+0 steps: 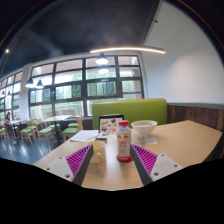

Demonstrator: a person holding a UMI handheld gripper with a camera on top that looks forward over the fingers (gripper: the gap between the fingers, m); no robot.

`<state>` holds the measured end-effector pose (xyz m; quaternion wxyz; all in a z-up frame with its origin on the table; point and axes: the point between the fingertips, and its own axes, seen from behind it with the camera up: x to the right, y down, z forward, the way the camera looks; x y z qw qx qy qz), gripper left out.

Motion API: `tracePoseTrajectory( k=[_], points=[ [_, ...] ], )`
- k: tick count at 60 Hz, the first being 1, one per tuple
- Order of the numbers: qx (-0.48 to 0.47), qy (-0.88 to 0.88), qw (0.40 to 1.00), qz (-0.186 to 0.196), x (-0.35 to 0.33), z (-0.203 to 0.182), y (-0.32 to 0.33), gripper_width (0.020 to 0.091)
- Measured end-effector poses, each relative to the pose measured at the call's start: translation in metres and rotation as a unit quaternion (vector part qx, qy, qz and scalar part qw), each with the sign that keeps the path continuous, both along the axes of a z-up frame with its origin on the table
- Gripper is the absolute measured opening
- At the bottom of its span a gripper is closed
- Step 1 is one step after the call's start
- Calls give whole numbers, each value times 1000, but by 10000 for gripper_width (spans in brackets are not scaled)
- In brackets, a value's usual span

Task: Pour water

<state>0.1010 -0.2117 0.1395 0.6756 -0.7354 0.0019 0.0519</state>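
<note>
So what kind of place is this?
Probably a cafeteria or canteen: light wooden tables, a green booth seat and big windows. A bottle stands just ahead of the open tool.

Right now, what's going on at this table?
A hand-held tool hovers low over a light wooden table, its fingers open and holding nothing. Just ahead, between the fingers, stand a bottle with a red cap and a pale cup-like container beside it. A white bowl sits beyond them, in front of a green bench seat. Nothing has been gripped yet, so pouring has not begun.
</note>
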Motion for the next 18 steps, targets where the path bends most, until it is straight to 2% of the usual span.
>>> tracePoseTrajectory(
  k=[8, 18],
  points=[
    [1, 13, 999, 30, -34, 9, -56, 819],
    [2, 9, 1000, 30, -56, 4, -102, 818]
  ],
)
